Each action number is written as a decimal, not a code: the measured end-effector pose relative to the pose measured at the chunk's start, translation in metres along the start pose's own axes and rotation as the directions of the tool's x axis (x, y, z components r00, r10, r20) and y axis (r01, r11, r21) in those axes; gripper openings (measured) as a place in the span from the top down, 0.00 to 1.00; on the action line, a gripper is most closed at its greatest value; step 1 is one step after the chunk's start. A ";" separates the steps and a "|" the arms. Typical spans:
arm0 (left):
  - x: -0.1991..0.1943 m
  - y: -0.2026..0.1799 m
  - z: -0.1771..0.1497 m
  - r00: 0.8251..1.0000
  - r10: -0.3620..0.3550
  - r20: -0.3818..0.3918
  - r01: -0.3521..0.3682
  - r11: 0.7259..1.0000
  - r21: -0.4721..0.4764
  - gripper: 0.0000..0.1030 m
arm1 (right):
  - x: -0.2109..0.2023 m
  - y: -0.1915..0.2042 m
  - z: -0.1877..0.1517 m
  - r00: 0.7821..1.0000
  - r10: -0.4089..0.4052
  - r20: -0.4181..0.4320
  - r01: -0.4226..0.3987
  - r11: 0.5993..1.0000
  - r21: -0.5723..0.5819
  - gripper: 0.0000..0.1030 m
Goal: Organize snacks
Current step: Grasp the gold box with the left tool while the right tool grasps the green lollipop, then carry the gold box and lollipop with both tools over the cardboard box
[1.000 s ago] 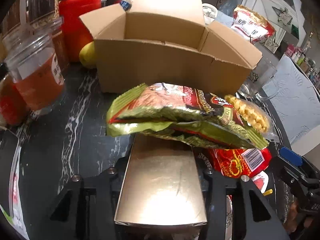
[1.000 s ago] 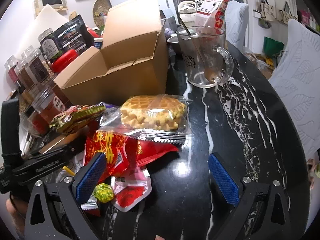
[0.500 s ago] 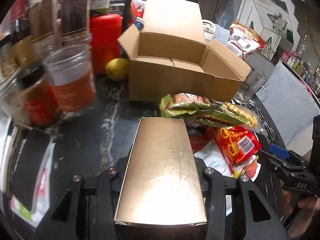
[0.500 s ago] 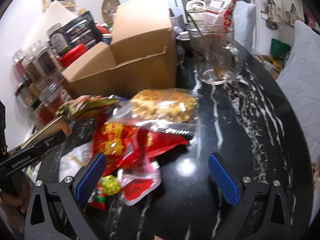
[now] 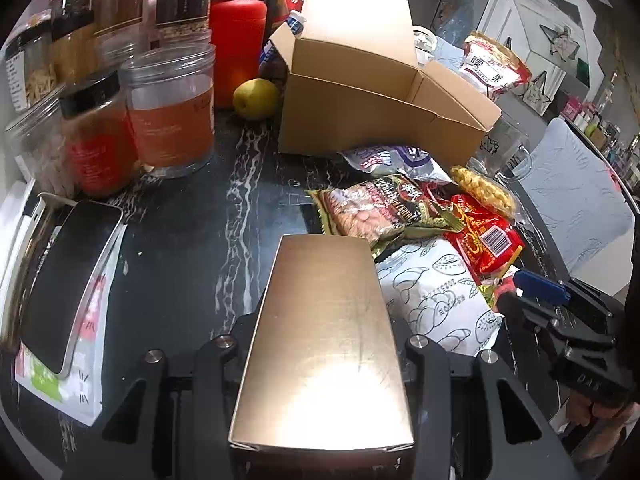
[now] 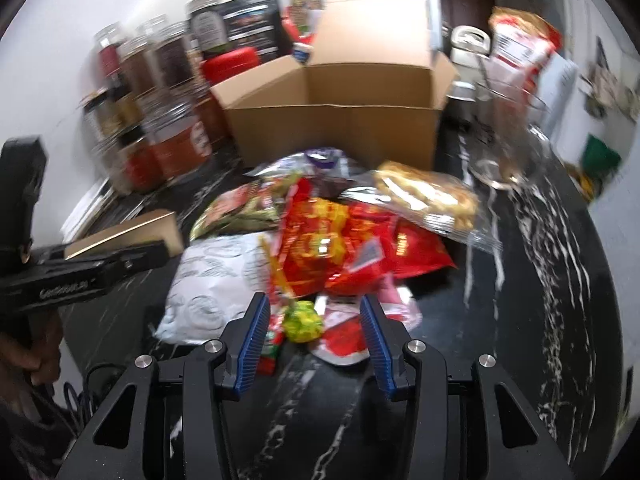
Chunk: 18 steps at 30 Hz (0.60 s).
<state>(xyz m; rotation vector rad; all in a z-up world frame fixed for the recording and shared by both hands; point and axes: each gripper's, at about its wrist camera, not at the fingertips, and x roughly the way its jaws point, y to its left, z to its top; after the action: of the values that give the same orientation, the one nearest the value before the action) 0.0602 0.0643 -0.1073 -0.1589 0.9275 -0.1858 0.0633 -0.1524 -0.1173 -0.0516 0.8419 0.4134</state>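
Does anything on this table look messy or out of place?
Yes: the snack packets lie in a jumbled heap overlapping one another in front of the cardboard box, not inside it. No spill or damage shows.

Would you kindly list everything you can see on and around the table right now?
Box: one, brown cardboard, open, behind the snack pile.
Gold box: one, gold, gripped in the left gripper.
Green packet: one, green and red, front of the cardboard box.
Red packet: one, red and yellow, middle of the pile.
Waffle pack: one, clear wrap, right of the pile.
White bag: one, white, printed, under the pile.
Yellow candy: one, between the right jaws, untouched.
Jars: several, clear, left side.
Pear: one, yellow-green, left of the cardboard box.
Mug: one, glass, right.
Phone: one, black, far left.
Table: one, black marble.
Left gripper: shut on the gold box.
Right gripper: blue pads, just been closing, not yet touching.
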 end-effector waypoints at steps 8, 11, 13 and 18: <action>-0.005 0.003 -0.004 1.000 0.009 0.010 -0.008 1.000 -0.005 0.58 | 0.025 -0.006 -0.005 0.998 0.020 -0.061 -0.016 0.997 0.073 0.73; -0.005 0.003 -0.005 1.000 0.005 0.008 -0.005 1.000 -0.007 0.58 | 0.027 0.001 -0.007 0.999 0.004 -0.054 -0.001 0.999 0.048 0.73; -0.007 0.003 -0.006 1.000 0.005 0.014 -0.005 1.000 -0.007 0.58 | 0.026 0.003 -0.007 0.999 0.001 -0.051 0.001 0.999 0.046 0.76; -0.016 0.002 -0.004 0.999 0.000 0.042 0.000 1.000 0.000 0.58 | 0.010 0.003 -0.006 0.999 0.039 0.006 -0.039 0.997 0.060 0.76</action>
<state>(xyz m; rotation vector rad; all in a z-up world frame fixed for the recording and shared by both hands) 0.0475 0.0693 -0.0973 -0.1624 0.8853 -0.1812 0.0639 -0.1475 -0.1278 0.0220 0.8508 0.4240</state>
